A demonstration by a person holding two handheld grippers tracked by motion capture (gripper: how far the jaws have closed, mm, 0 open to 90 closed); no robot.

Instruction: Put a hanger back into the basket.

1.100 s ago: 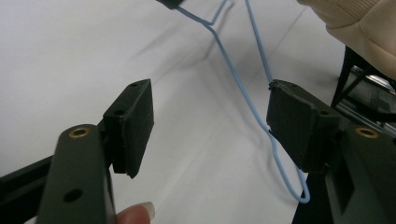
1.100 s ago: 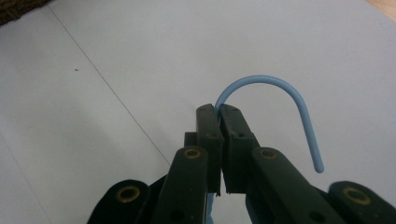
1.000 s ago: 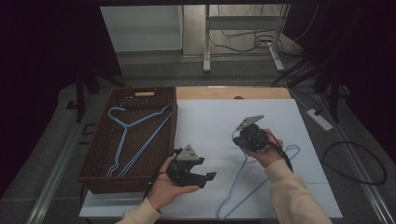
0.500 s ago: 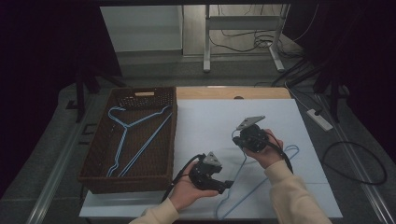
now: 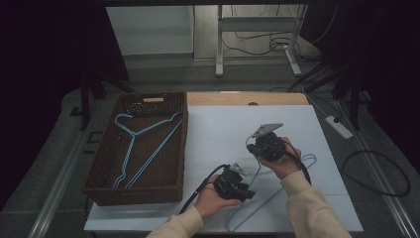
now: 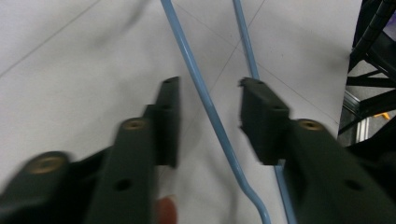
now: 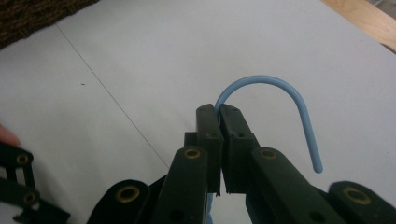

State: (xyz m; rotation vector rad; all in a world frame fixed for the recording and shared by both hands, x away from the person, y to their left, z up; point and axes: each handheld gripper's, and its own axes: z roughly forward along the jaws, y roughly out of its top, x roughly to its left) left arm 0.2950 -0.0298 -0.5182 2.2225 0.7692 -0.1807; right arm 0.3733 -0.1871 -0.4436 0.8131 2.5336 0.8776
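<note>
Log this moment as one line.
right gripper: shut on hanger hook | left gripper: open astride its bar | basket: one hanger

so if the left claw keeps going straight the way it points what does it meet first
Probably the blue hanger: one of its bars runs between the open jaws of the left claw, with the white table sheet just behind. Depth is unclear.

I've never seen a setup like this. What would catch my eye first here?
Probably the pale blue hanger lying on the white table: the right hand-held gripper is clamped on its hook, while the left hand-held gripper hangs open astride one of its thin bars. To the left sits a dark wicker basket holding another blue hanger.
</note>
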